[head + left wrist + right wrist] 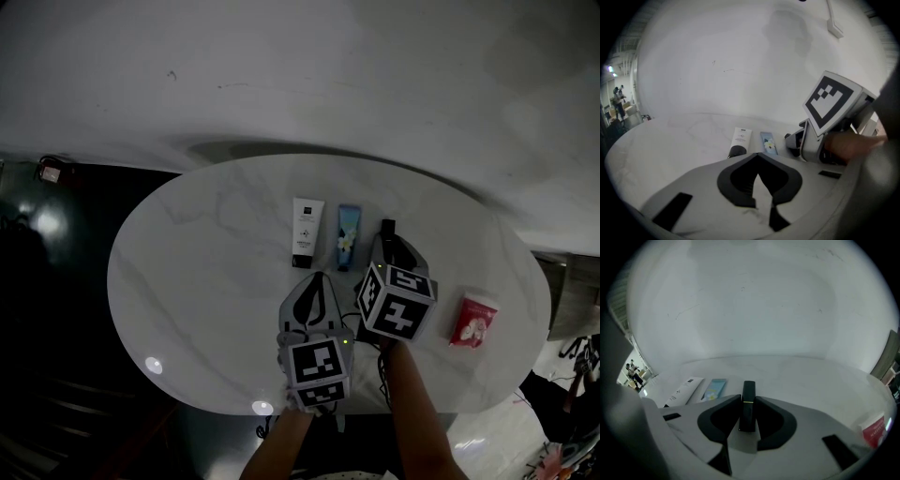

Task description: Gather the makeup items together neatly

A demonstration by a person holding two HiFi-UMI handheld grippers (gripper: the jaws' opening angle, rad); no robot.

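On the white marble table [187, 272] a white tube with a black cap [307, 232] and a light blue tube [348, 236] lie side by side. Just right of them is a black lipstick [387, 230], and my right gripper [389, 244] is shut on it. In the right gripper view the lipstick [748, 392] stands clamped between the two jaw tips of that gripper [748, 401], low over the table. My left gripper [319, 278] hovers in front of the tubes, shut and empty [758, 157]. A red-and-white packet [472, 320] lies apart at the right.
The oval table has a dark floor around it on the left and near sides. A pale wall rises behind the table. The white tube [739, 140] and blue tube [768, 143] lie just beyond my left jaws, with the right gripper's marker cube [832, 101] beside them.
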